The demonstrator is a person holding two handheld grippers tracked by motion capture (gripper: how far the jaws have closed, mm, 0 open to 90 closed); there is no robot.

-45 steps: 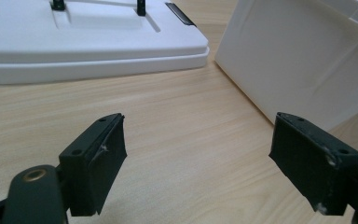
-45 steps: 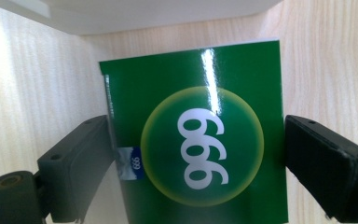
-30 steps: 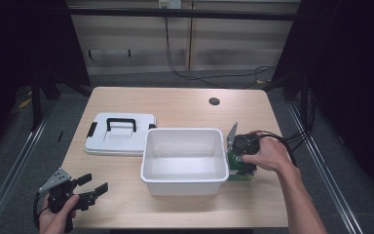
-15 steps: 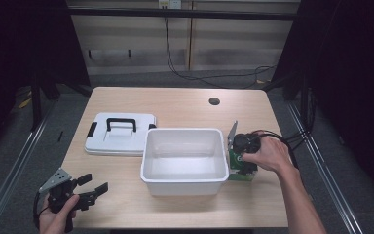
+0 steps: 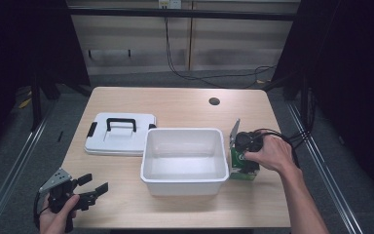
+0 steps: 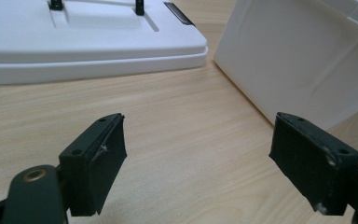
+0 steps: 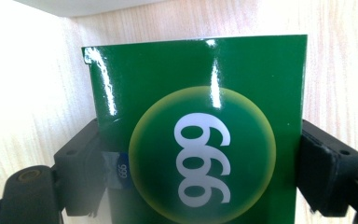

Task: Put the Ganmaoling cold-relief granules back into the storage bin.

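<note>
A: Anything moved in the last second?
B: Hardly. The right claw (image 7: 200,172) still pinches the green box (image 7: 198,135), standing on the counter (image 5: 175,105) just right of the white bin (image 5: 183,179).
A: And the left claw (image 6: 205,163)?
B: Spread, idle near-left. The lift hasn't begun.

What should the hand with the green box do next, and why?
Probably lift it. The right hand-held gripper already has its jaws on both sides of the green box, which stands on the table right beside the open white bin.
</note>
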